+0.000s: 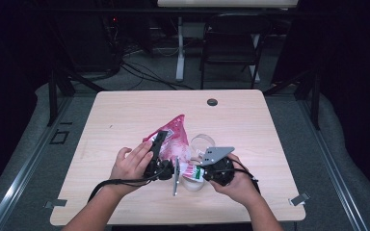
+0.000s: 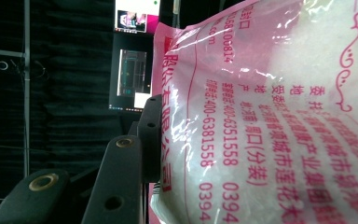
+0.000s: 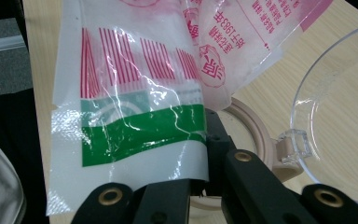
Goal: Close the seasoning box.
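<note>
— While we look down from the high view, we see both grippers meeting at the near middle of the table (image 1: 125, 110): the left gripper (image 1: 158, 139) lies along the pink bag (image 1: 173, 134), and the right gripper (image 1: 197, 172) has the bag's lower corner. A clear container (image 1: 203, 143) stands just beside the bag, on its far right.

— Do we have a real hold on both sides?

— From the left gripper view, we see one black jaw pressed flat against the bag's (image 2: 279, 116) printed side, white grains showing through the film. The jaws stand partway apart with the bag's bulk between them, so we read that as a grip.

— And the right?

— From the right gripper view, the jaws are pinched tight on the green-striped corner of the bag (image 3: 135, 130). Behind it we see the clear container (image 3: 340, 112) with its hinged beige lid (image 3: 261, 140) lying open on the table.

— How far along are we?

— We'd judge early. The bag is lifted and held at two points, and the container is open, but its visible wall looks bare. Tilting the bag over the mouth and pouring is left to do; whether the bag is cut open we can't tell.
</note>
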Demonstrator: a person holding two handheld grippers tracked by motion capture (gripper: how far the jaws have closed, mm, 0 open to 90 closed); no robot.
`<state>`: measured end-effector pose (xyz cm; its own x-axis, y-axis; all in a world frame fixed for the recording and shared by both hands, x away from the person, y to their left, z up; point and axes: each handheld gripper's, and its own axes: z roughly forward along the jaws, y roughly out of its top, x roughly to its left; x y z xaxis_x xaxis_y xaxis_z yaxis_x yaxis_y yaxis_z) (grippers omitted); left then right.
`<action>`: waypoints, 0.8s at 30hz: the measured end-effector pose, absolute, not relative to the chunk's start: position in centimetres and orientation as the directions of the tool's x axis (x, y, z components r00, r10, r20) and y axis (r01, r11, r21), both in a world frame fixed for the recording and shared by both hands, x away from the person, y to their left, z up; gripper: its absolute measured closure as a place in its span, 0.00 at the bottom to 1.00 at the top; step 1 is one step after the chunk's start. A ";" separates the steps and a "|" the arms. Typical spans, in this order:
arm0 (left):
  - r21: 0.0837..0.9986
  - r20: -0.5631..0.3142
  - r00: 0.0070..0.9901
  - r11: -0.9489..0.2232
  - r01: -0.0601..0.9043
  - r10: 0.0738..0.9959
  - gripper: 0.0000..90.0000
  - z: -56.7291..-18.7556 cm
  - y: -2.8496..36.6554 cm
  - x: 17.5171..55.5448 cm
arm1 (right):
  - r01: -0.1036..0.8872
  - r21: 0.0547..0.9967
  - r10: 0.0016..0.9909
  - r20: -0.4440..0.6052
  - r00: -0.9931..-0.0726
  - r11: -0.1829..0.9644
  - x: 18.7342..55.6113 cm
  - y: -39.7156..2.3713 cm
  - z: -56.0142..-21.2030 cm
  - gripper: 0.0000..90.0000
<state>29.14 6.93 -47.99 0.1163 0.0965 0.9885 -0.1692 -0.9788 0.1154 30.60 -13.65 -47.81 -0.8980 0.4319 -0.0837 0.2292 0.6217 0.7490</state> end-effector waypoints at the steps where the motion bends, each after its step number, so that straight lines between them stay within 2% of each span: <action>1: 0.115 0.989 0.116 -0.979 -0.169 0.096 0.71 -48.0 6.9 29.1 | 0.229 0.750 0.432 -0.083 -0.898 0.621 30.6 -13.6 -47.8 1.00; 24: 0.107 0.990 0.110 -0.978 -0.177 0.088 0.71 -47.7 6.7 29.2 | 0.235 0.751 0.436 -0.078 -0.897 0.617 30.7 -13.7 -47.9 1.00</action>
